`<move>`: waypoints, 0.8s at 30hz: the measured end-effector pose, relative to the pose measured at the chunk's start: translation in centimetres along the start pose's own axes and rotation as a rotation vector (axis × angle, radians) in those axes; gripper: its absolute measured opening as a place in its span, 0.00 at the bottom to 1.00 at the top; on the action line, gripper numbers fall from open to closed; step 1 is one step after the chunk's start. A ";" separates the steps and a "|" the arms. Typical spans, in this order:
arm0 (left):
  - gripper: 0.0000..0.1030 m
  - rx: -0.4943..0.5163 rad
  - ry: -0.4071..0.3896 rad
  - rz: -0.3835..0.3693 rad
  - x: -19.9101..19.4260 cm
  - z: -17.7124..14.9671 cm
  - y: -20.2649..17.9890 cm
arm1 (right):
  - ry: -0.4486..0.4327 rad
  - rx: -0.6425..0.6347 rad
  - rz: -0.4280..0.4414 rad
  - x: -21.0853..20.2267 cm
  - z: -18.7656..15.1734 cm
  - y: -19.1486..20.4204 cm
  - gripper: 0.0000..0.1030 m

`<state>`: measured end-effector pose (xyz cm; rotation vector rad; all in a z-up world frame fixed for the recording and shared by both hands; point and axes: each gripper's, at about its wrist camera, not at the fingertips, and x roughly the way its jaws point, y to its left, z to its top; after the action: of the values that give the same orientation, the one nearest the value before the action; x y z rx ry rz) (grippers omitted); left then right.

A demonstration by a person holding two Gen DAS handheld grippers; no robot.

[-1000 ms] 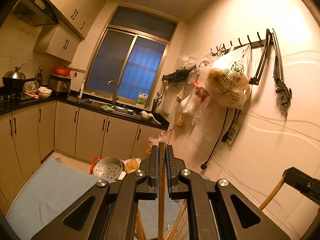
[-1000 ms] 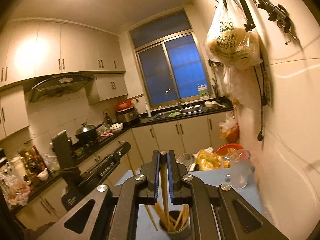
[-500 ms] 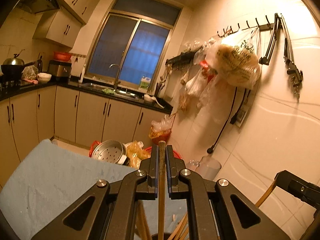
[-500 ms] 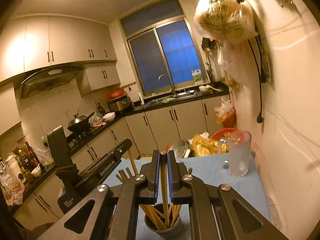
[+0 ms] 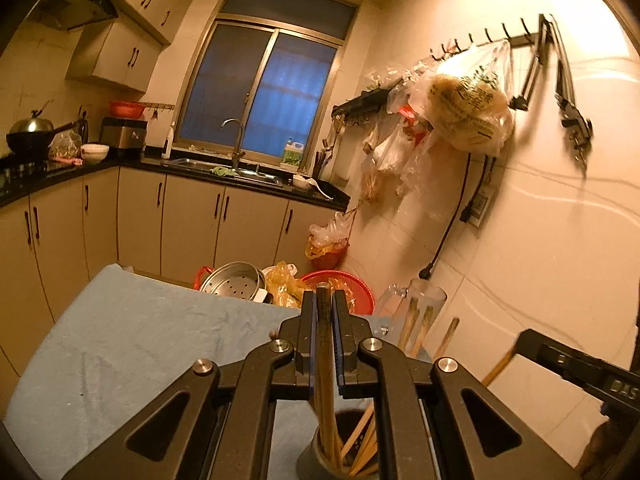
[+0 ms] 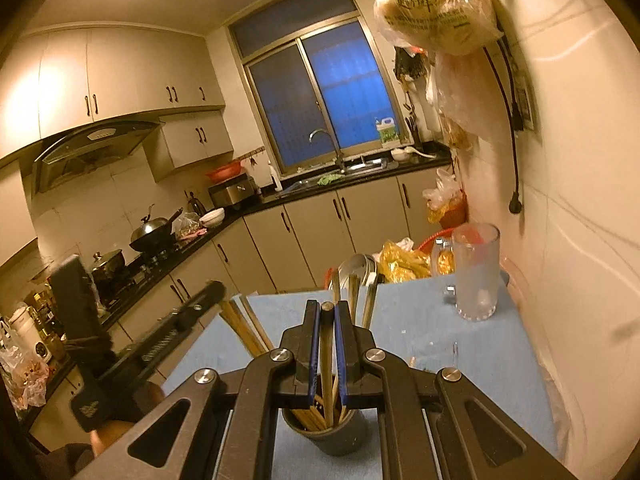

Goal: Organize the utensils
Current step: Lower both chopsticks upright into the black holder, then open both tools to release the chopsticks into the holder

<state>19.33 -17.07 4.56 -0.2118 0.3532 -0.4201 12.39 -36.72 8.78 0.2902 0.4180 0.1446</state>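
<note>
With each tool pinched on one upright chopstick, left tool and right tool alike, both directly above the dark chopstick holder on the blue-clothed desk: lower straight, tips inside the rim, release only then.

Both wrist fisheyes look forward, tilted slightly down, close over the dark cup on the blue cloth; both share the window and sink counter.
</note>
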 end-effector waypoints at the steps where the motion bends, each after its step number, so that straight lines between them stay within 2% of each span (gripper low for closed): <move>1: 0.08 0.011 0.007 0.002 -0.3 -0.2 -0.1 | 0.008 0.003 0.000 0.1 -0.3 0.0 0.08; 10: 0.08 0.056 0.047 -0.001 -1.1 -0.6 -1.0 | 0.030 -0.010 -0.005 1.1 -1.6 0.2 0.08; 21: 0.08 0.023 0.080 0.002 -1.2 -1.3 -0.4 | 0.028 0.018 -0.019 0.3 -1.5 -0.2 0.12; 24: 0.14 0.013 0.084 0.005 -1.6 -1.5 -0.3 | 0.025 0.023 -0.022 -0.4 -1.4 -0.1 0.21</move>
<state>17.34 -16.86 3.76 -0.1804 0.4337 -0.4269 11.51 -36.54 7.71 0.3068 0.4483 0.1216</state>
